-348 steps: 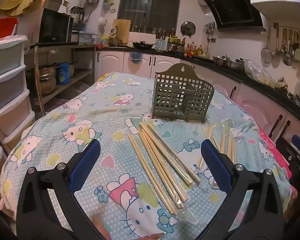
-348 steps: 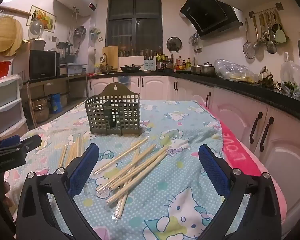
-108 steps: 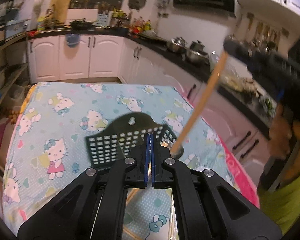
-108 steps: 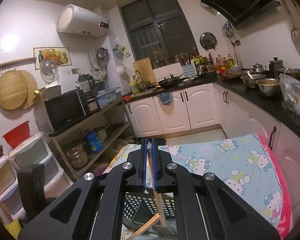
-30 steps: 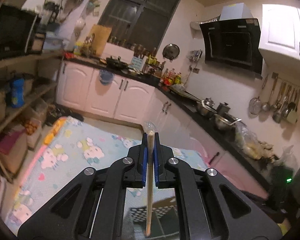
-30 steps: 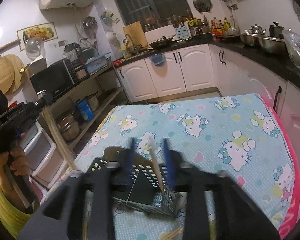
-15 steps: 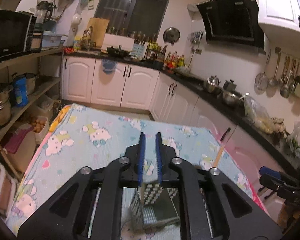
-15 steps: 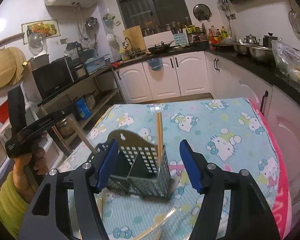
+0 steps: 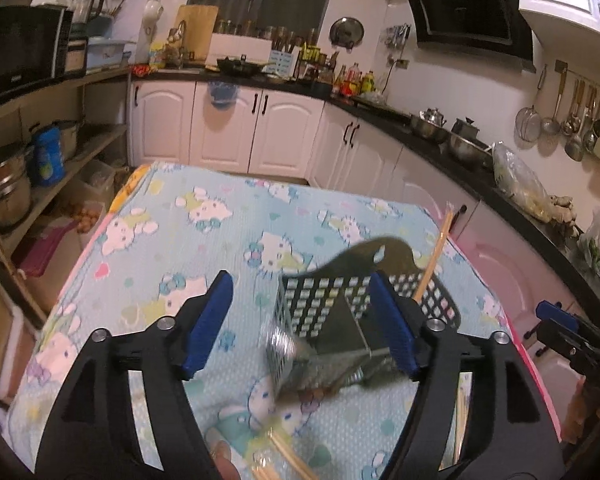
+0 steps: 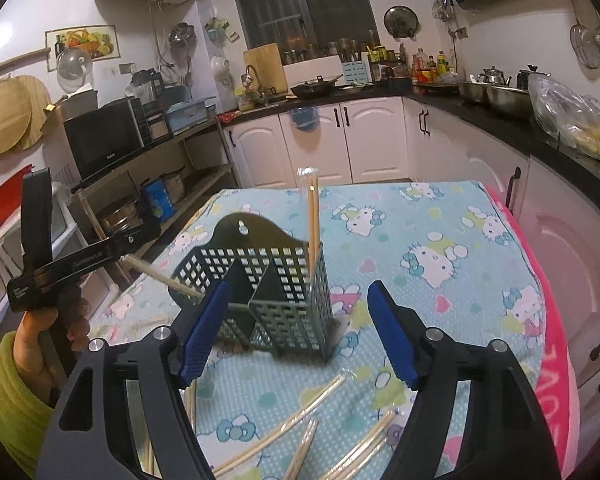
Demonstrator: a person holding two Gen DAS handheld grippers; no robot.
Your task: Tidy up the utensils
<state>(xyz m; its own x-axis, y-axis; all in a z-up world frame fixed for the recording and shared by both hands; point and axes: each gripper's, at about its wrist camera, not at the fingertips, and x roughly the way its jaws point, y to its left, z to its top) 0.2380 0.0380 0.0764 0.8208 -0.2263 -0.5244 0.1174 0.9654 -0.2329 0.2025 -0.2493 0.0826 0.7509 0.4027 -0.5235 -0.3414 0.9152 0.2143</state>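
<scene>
Both my claws are spread wide with nothing in them right now. My left claw (image 9: 302, 322) hangs over the grey perforated plastic utensil caddy (image 9: 336, 312), which fills the lower middle of its frame. My right claw (image 10: 298, 330) sits just in front of the same caddy (image 10: 268, 280), dead centre in its frame.

One pair of pale bamboo chopsticks in a clear plastic sleeve (image 10: 313, 220) stands near upright in the caddy's right-hand compartment. Another stick (image 10: 162, 278) leans in low from the left side, though I can't tell which slot it ends in. More sleeved pairs (image 10: 284, 428) lie scattered on the light-blue cartoon-cat tablecloth (image 10: 440, 240), along the bottom of the right frame.

Handling-wise, I'd guess these are super light and stiff, but that film looks slick and crinkly. I'd pinch a pair around its middle, square across both sticks, so it doesn't swivel or slide out. The caddy looks light too, so it could tip if bumped.
</scene>
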